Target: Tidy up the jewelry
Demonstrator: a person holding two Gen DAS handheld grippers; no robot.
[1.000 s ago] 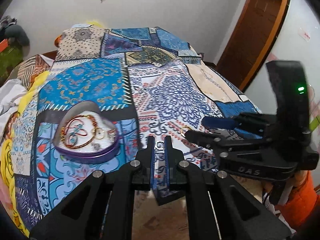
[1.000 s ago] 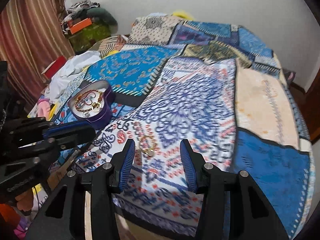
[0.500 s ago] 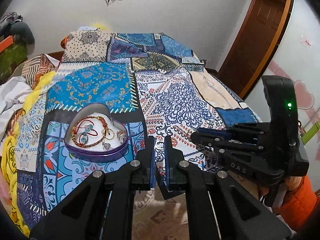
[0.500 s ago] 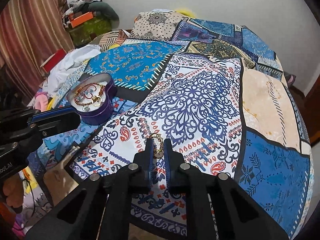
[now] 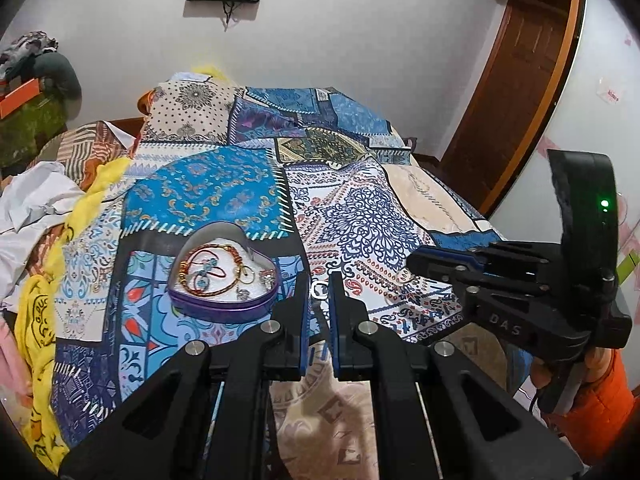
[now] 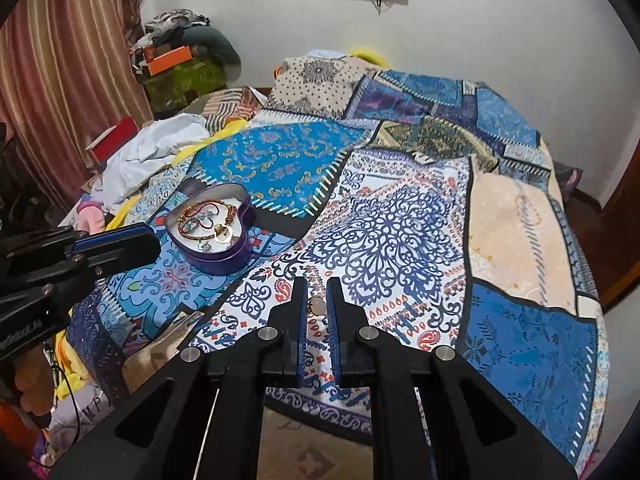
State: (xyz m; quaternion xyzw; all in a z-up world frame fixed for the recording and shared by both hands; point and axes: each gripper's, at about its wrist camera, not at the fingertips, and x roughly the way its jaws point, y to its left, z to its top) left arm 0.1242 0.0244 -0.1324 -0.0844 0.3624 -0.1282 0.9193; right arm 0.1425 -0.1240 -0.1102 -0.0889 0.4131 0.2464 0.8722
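Observation:
A purple heart-shaped tin lies open on the patchwork bedspread with bracelets and a gold ring inside on white lining. My right gripper is shut on a gold ring with a pale stone, held just above the cloth to the right of the tin. In the left wrist view that gripper reaches in from the right. My left gripper is shut, and a small silver ring shows between its tips, just right of the tin. It appears at the left edge of the right wrist view.
The bedspread covers the whole bed. Crumpled white and yellow cloths pile up on the left side. A striped curtain hangs at the far left, and a wooden door stands on the right. An orange sleeve shows behind the right gripper.
The right gripper's jaws closed around the gold ring on the cloth and lifted it. Both grippers rose and drew back a little. The left gripper stayed shut.

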